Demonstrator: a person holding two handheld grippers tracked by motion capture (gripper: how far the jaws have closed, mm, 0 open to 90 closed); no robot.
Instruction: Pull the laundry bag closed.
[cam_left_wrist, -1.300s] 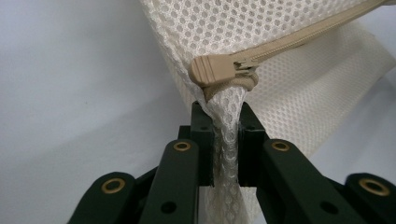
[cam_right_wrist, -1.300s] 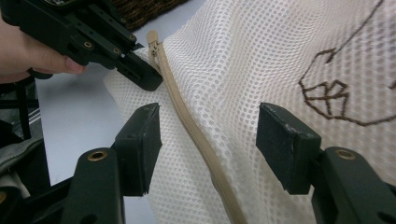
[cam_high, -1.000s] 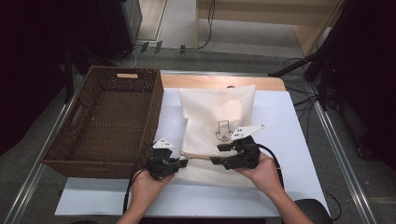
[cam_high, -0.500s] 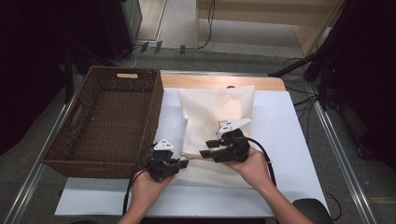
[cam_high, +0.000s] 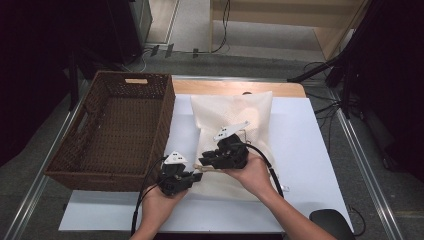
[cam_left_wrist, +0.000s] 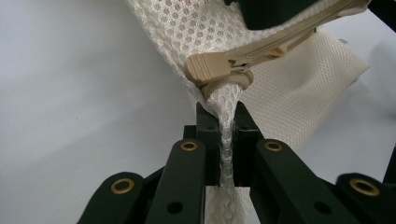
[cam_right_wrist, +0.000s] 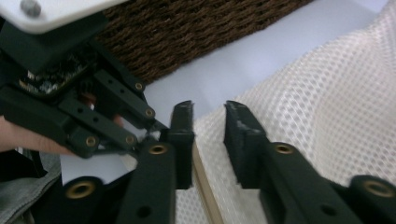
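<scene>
Scene: a white table (cam_high: 310, 150) seen from above, with a person's forearms coming in from the bottom edge of the high view.

Mesh bag: a cream-white mesh fabric bag with a beige zipper (cam_high: 232, 127) lies flat at the centre of the high view, just right of the basket. In the left gripper view the bag (cam_left_wrist: 299, 84) fills the upper right, its netting gathered to a corner.

Zipper: the beige zipper pull (cam_left_wrist: 210, 69) sits at upper centre of the left gripper view, just above the jaw tips, with the zipper tape running off to the upper right.

Left gripper: the black left gripper (cam_high: 192, 177) is at lower centre of the high view. Its jaws (cam_left_wrist: 220, 140) are clamped together on a pinched corner of the mesh bag, just below the zipper pull.

Right gripper: the black right gripper (cam_high: 202, 161) is just above and right of the left one in the high view. Its jaws (cam_right_wrist: 208, 135) have just been closing and stand a little apart, astride the bag's edge and beige zipper tape (cam_right_wrist: 205, 186), pads not pressing.

Basket: a dark brown woven wicker basket (cam_high: 70, 165) takes the left half of the high view, its right wall just beside the bag.
</scene>
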